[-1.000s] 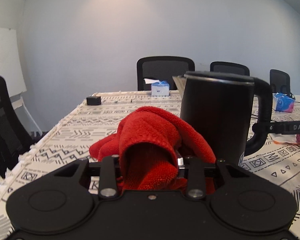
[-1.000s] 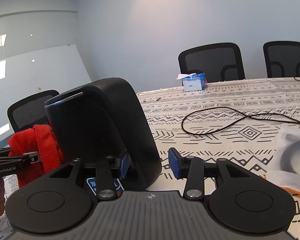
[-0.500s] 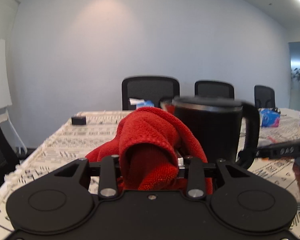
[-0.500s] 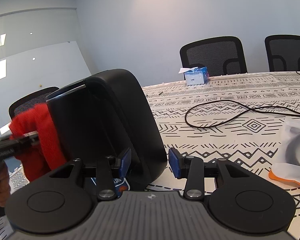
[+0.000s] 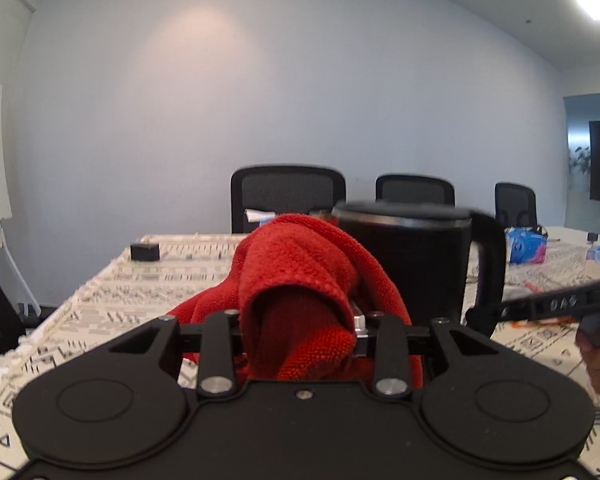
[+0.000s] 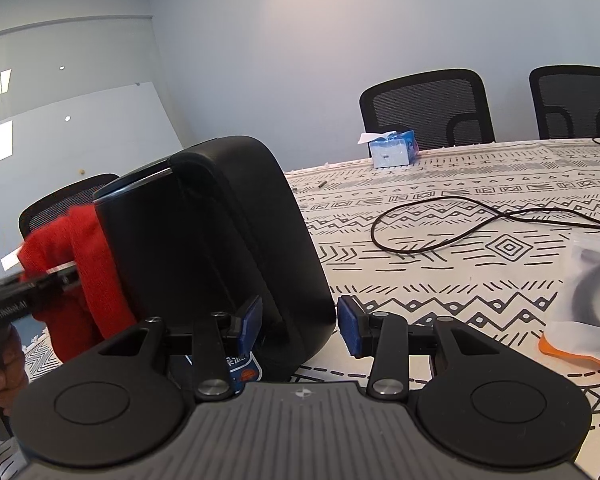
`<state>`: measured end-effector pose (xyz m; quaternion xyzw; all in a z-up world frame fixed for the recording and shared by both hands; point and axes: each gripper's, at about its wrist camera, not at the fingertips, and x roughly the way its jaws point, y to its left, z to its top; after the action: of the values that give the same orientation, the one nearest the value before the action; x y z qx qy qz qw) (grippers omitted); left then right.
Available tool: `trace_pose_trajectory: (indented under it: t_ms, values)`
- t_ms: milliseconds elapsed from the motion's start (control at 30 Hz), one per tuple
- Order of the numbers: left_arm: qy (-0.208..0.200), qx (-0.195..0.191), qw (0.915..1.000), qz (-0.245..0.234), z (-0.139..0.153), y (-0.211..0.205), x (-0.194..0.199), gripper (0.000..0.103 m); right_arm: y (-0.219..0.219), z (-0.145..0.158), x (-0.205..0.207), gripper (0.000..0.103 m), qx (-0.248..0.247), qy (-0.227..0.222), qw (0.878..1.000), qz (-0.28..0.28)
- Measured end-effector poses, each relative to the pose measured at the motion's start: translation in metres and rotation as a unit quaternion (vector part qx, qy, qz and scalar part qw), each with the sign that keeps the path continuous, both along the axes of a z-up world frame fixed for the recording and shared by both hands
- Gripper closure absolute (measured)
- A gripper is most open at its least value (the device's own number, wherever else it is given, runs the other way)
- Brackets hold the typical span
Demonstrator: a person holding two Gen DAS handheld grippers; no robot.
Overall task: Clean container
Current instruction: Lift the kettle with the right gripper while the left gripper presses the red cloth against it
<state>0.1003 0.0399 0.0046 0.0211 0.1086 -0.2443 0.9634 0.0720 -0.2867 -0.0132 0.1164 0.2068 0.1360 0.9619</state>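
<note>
A black jug with a big handle (image 5: pixel 412 268) stands on the patterned tablecloth (image 5: pixel 112 296). My left gripper (image 5: pixel 300 328) is shut on a red cloth (image 5: pixel 300 280) and presses it against the jug's left side near the rim. In the right wrist view the jug (image 6: pixel 204 248) fills the left half, with the red cloth (image 6: pixel 84 264) behind it. My right gripper (image 6: pixel 298 326) has its blue pads (image 6: pixel 350 326) around the lower part of the jug's handle (image 6: pixel 300 280); the right pad stands a little clear of it.
A black cable (image 6: pixel 460 224) loops across the tablecloth at right. A clear bag with a dark ring (image 6: pixel 592 300) lies at far right. A blue tissue box (image 6: pixel 392 148) sits at the far edge before black chairs (image 6: pixel 424 108). A small black box (image 5: pixel 145 251) lies far left.
My left gripper has risen with the red cloth, from the jug's lower side up to its rim. The right gripper has stayed at the handle.
</note>
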Motion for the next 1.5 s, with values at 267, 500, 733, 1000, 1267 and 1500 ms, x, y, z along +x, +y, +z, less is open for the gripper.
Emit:
trace_pose_trajectory:
  t_ms: [267, 500, 733, 1000, 1267, 1500]
  values:
    - [-0.031, -0.024, 0.9991, -0.016, 0.021, 0.006, -0.017, 0.065, 0.002, 0.000, -0.004, 0.061, -0.001, 0.001, 1.000, 0.001]
    - [-0.001, -0.012, 0.9999, -0.010, 0.004, 0.002, -0.015, 0.065, -0.001, 0.000, 0.005, 0.061, -0.002, 0.002, 1.000, 0.002]
    - [-0.005, -0.049, 0.9984, -0.026, 0.014, 0.010, -0.015, 0.065, 0.001, 0.000, 0.003, 0.058, -0.004, 0.003, 1.000, 0.004]
    - [0.006, -0.042, 0.9987, -0.030, 0.005, 0.009, -0.014, 0.065, 0.001, 0.001, 0.003, 0.058, -0.005, 0.002, 1.000, 0.004]
    - [-0.010, -0.042, 0.9980, -0.047, 0.016, 0.011, -0.017, 0.063, 0.001, 0.002, 0.002, 0.058, -0.006, 0.001, 1.000, 0.004]
    - [0.016, -0.018, 0.9986, -0.047, -0.002, 0.006, -0.014, 0.063, 0.001, 0.003, 0.002, 0.058, -0.008, 0.000, 1.000, 0.003]
